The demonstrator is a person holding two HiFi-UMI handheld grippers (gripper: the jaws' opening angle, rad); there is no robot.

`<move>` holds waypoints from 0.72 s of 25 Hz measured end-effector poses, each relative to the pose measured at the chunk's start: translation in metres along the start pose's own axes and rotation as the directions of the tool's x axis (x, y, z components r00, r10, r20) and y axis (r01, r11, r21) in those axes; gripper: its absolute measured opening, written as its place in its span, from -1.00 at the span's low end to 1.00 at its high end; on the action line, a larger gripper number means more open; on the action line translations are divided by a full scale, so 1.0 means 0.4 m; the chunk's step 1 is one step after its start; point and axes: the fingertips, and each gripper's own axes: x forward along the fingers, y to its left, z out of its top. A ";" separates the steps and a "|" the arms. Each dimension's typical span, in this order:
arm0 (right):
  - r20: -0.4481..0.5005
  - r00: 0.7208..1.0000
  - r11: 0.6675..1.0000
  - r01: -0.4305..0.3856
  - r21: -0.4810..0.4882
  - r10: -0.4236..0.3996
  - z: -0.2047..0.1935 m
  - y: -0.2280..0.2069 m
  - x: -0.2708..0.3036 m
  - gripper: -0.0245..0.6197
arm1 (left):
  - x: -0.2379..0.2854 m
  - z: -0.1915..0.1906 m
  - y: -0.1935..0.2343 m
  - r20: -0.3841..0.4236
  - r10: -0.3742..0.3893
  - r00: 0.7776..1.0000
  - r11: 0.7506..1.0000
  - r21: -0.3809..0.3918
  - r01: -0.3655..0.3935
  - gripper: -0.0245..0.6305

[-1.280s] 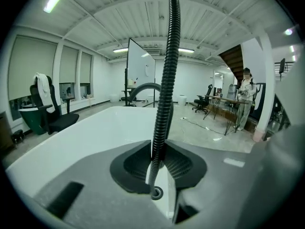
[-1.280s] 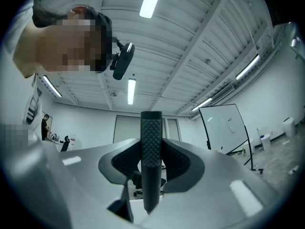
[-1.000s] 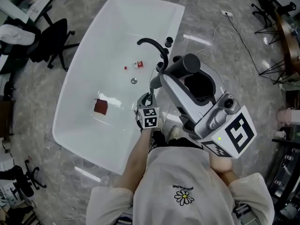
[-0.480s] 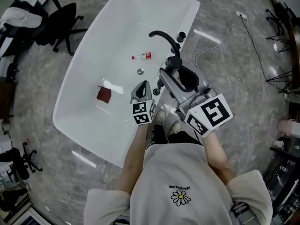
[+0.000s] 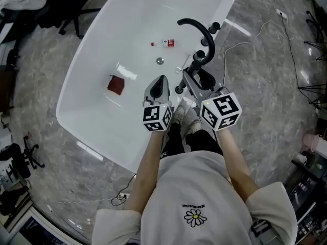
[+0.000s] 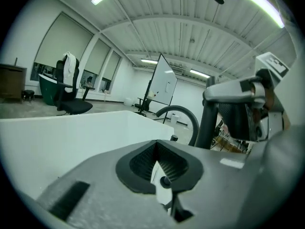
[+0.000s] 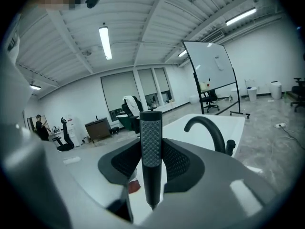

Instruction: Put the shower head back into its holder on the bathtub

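Bathtub [image 5: 127, 24], white and angled across the upper middle of the head view, fills most of the grey marbled floor [image 5: 276, 75] ahead of the person. A black curved faucet [image 5: 200, 25] rises from its rim at the upper right. Inside the tub lie a dark red cloth [image 5: 115, 84] toward the left, a small round drain [image 5: 160, 60] near the middle, and a small bottle with a red part [image 5: 167, 43] just above the drain. The right hand-held gripper [image 7: 151, 163] pinches the black shower head [image 7: 151, 142], which stands upright between its pads with its textured face toward the camera, just below the faucet in the head view and at the tub's near rim. The left hand-held gripper [image 5: 160, 86] sits beside it to the left, over the tub's near edge, its jaws pressed together with nothing between them. Which fitting on the rim is the holder cannot be told.
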 end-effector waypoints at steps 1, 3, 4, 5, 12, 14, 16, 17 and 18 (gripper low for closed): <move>-0.023 1.000 1.000 0.009 0.003 -0.009 -0.028 -0.012 0.019 -0.47 | 0.004 -0.013 0.010 -0.013 0.002 1.000 1.000 -0.008 -0.002 -0.93; -0.058 0.998 1.000 0.021 0.008 -0.021 -0.080 -0.031 0.051 -0.47 | 0.006 -0.040 0.024 -0.042 -0.002 0.999 1.000 -0.008 0.001 -0.93; -0.072 0.997 1.000 0.026 0.012 -0.025 -0.104 -0.038 0.065 -0.47 | 0.006 -0.053 0.029 -0.057 -0.006 0.998 1.000 -0.007 0.006 -0.93; -0.087 0.996 0.999 0.029 0.015 -0.027 -0.129 -0.043 0.078 -0.48 | 0.005 -0.067 0.033 -0.071 -0.010 0.997 1.000 -0.008 0.010 -0.93; -0.237 0.969 0.998 0.064 0.000 -0.062 -0.317 -0.063 0.127 -0.48 | 0.003 -0.147 0.059 -0.157 -0.019 0.987 0.999 -0.037 0.014 -0.93; -0.267 0.961 0.997 0.075 -0.010 -0.075 -0.356 -0.065 0.129 -0.48 | -0.001 -0.164 0.061 -0.175 -0.025 0.984 0.999 -0.041 0.018 -0.93; -0.269 0.960 0.997 0.079 -0.019 -0.082 -0.372 -0.063 0.128 -0.49 | -0.004 -0.182 0.064 -0.192 -0.026 0.981 0.999 -0.049 0.017 -0.93; -0.266 0.960 0.996 0.081 -0.022 -0.084 -0.372 -0.061 0.129 -0.49 | -0.003 -0.189 0.068 -0.198 -0.025 0.980 0.998 -0.057 0.013 -0.93; -0.265 0.960 0.996 0.082 -0.024 -0.086 -0.372 -0.059 0.130 -0.49 | -0.002 -0.194 0.072 -0.201 -0.022 0.979 0.998 -0.068 0.009 -0.93</move>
